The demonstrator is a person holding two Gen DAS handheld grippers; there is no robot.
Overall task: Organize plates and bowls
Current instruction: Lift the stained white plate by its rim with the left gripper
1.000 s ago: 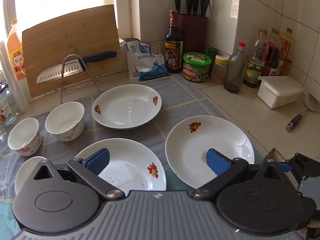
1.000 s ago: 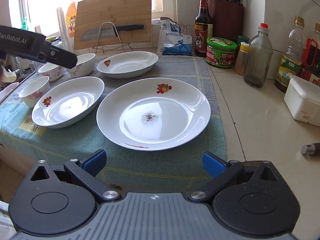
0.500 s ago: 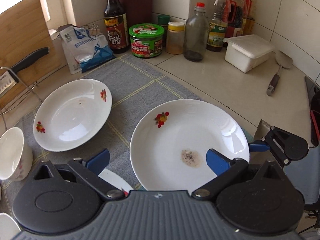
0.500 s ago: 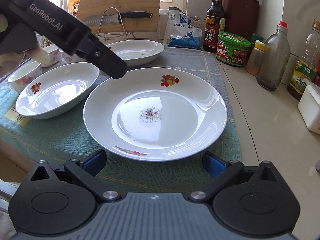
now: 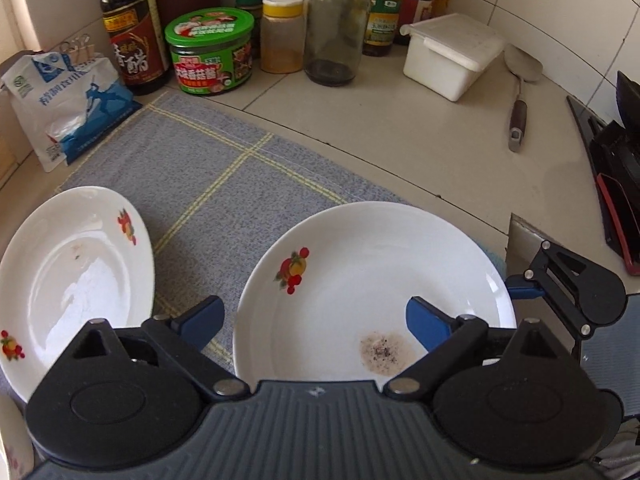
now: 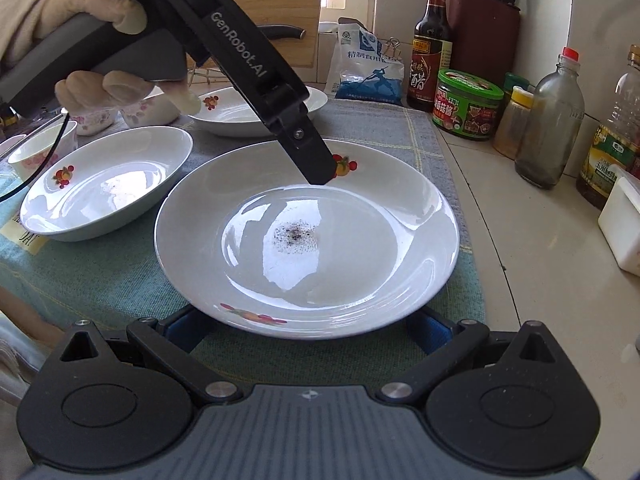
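The large round white ceramic plate with a fruit print and a dark smear at its centre [image 6: 308, 236] lies on the grey-green checked cloth [image 5: 224, 184] near the table's front edge, toward the cloth's right end. The left tool [image 5: 314, 320], held in a gloved hand [image 6: 80, 40], straddles the plate's left rim, one blue pad outside over the cloth and the other over the plate's inside; its jaws are closing with the rim between them, and neither pad presses on it yet. The right tool [image 6: 308, 330] sits low at the plate's near rim, spread wide, its blue pads under the rim's edge at either side; I cannot tell whether they touch it. A white oval dish [image 6: 106, 184] lies to the plate's left and another white dish [image 5: 72, 280] behind, both on the cloth. Along the table's back edge stand a dark vinegar bottle [image 5: 132, 28], a green-lidded jar [image 5: 210, 50] and a clear glass bottle [image 5: 336, 24].
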